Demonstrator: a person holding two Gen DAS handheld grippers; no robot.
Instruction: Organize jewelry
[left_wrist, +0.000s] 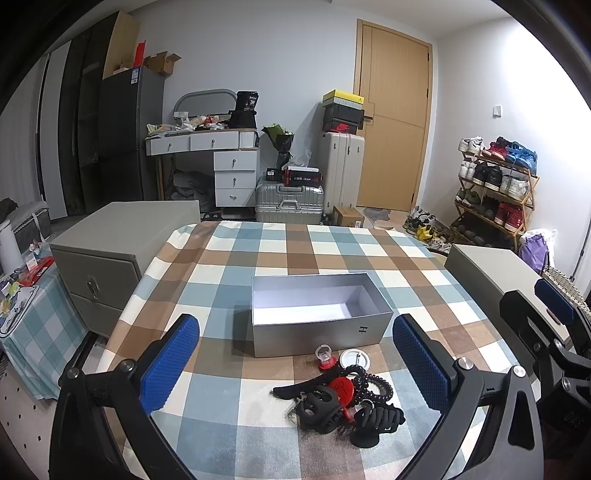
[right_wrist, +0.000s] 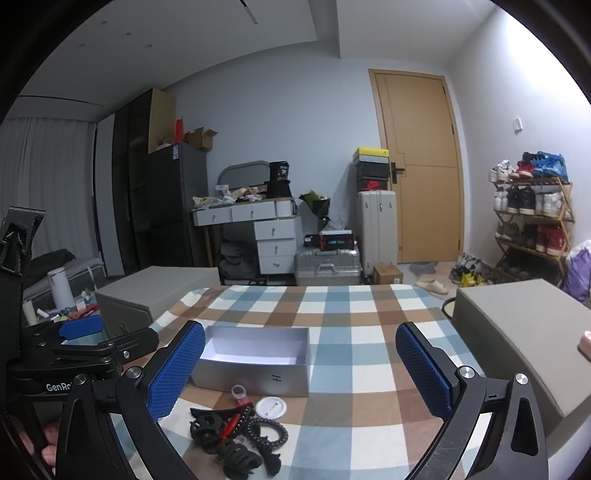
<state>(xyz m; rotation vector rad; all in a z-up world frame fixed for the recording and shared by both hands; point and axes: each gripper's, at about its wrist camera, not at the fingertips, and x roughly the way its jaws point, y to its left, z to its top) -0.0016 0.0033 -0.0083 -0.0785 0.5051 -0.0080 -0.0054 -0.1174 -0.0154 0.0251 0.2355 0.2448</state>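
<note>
An open, empty silver box (left_wrist: 319, 314) stands on the checked tablecloth; it also shows in the right wrist view (right_wrist: 255, 362). In front of it lies a pile of accessories: black claw clips (left_wrist: 319, 408), a red disc (left_wrist: 341, 387), a black spiral hair tie (left_wrist: 375, 384), a white round badge (left_wrist: 354, 357) and a red ring-shaped piece (left_wrist: 327, 358). The pile (right_wrist: 236, 435) shows in the right wrist view too. My left gripper (left_wrist: 295, 369) is open above the pile. My right gripper (right_wrist: 299, 373) is open, to the right of the pile.
Grey drawer units stand at the table's left (left_wrist: 122, 243) and right (right_wrist: 517, 332). The right gripper shows at the edge of the left wrist view (left_wrist: 546, 332). Behind the table are suitcases (left_wrist: 291, 203), a dresser, a door and a shoe rack (left_wrist: 495, 184).
</note>
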